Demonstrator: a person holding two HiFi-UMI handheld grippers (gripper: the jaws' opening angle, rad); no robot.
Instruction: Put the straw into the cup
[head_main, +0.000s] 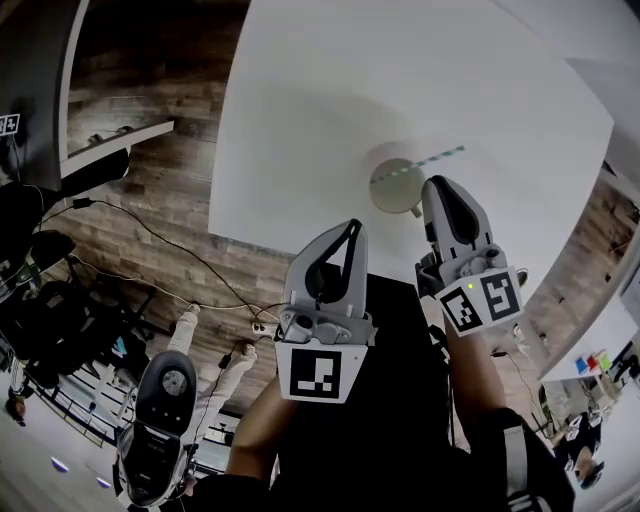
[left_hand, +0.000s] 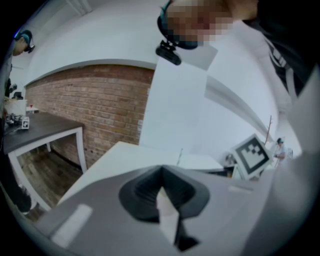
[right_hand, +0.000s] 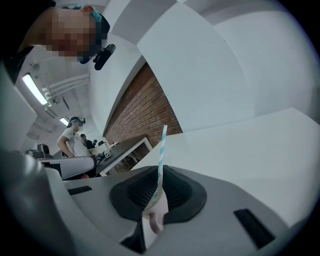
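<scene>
A pale cup (head_main: 397, 192) stands on the white table (head_main: 330, 100) near its front edge. A teal-and-white striped straw (head_main: 440, 157) sits in it, leaning over the rim to the upper right. My right gripper (head_main: 437, 183) is just right of the cup and raised above it, jaws together and apart from the straw. In the right gripper view the straw (right_hand: 162, 150) and cup (right_hand: 154, 217) show past the jaws. My left gripper (head_main: 350, 225) hangs over the table's front edge, shut and empty.
Wood-plank floor (head_main: 150, 200) with cables (head_main: 180, 255) lies left of the table. A wheeled chair base (head_main: 165, 400) is at lower left. A dark desk (left_hand: 35, 130) stands off to the side, and people (right_hand: 75, 137) stand in the background.
</scene>
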